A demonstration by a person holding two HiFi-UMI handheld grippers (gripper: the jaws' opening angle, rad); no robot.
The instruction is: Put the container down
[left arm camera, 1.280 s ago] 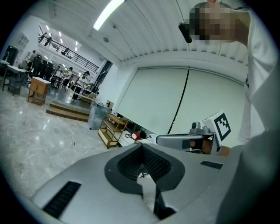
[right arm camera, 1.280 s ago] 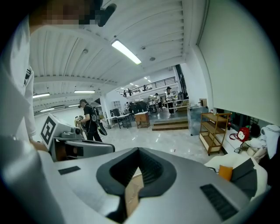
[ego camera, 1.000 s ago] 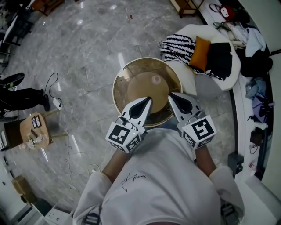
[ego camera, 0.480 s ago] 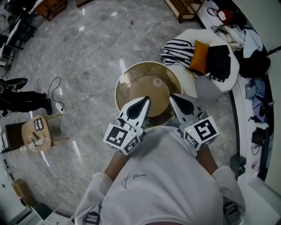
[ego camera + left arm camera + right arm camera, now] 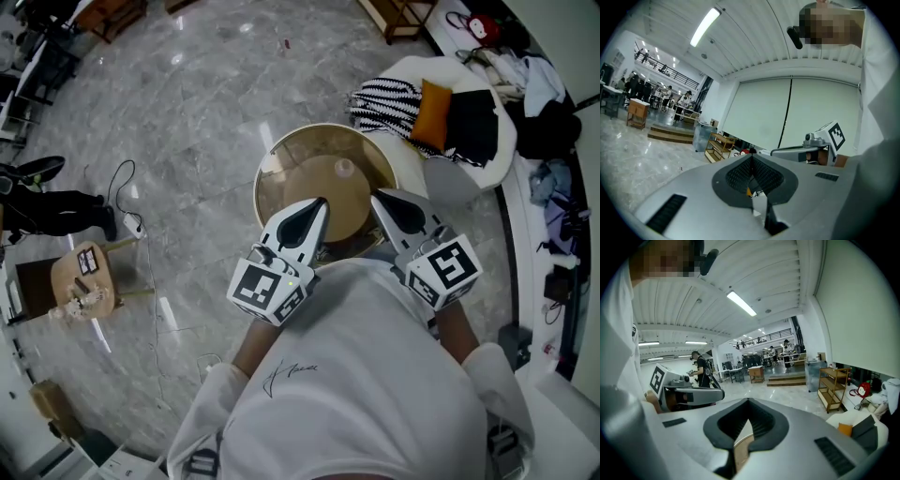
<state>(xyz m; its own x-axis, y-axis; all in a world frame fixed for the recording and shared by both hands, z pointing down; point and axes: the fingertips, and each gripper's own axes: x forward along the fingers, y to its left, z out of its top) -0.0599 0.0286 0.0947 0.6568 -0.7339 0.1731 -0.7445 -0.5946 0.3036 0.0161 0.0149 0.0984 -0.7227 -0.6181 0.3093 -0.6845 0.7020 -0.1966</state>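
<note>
White long-sleeved shirt [image 5: 356,394], small dark script mark [image 5: 289,377] on chest; left tool [image 5: 320,202] and right tool [image 5: 378,196] pale grey, tapered, black ribbed pads [image 5: 739,174], each backed by a black-and-white marker cube [image 5: 270,289].

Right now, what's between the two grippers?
Head view: the near rim of the container bridges the gap between left gripper and right gripper; the person's white shirt shows below it.
</note>
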